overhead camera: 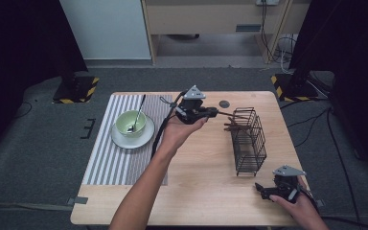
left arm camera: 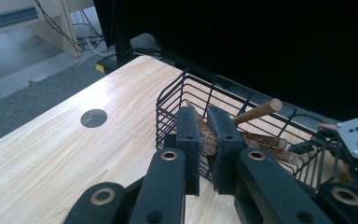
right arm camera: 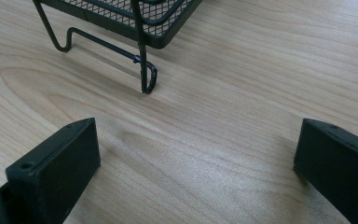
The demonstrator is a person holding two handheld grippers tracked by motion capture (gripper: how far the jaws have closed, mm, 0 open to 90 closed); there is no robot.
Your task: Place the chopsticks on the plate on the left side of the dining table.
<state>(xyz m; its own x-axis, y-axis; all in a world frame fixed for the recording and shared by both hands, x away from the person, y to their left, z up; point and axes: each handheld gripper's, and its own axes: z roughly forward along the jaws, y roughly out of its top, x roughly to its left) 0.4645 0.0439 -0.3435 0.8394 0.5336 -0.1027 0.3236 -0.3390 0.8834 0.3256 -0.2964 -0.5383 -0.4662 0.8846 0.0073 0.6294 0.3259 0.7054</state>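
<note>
Left gripper view: we see the left tool (left arm camera: pixel 205 140) clamped on a brown stick (left arm camera: pixel 208 138) at the rim of the wire basket (left arm camera: pixel 177 100) on the bench (left arm camera: pixel 51 154). Our right tool (right arm camera: pixel 196 154) stands wide open and empty near the basket's foot.

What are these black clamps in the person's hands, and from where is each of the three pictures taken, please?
They are hand-held grasping tools. One picture looks down on the light wooden table from above; the other two come from cameras riding on each tool. The left tool is shut on a brown bark-like stick at the rim of the black wire basket, which holds more sticks. The right tool rests open near the basket's foot. On a striped grey placemat sits a white plate bearing a pale green bowl with a metal spoon.
</note>
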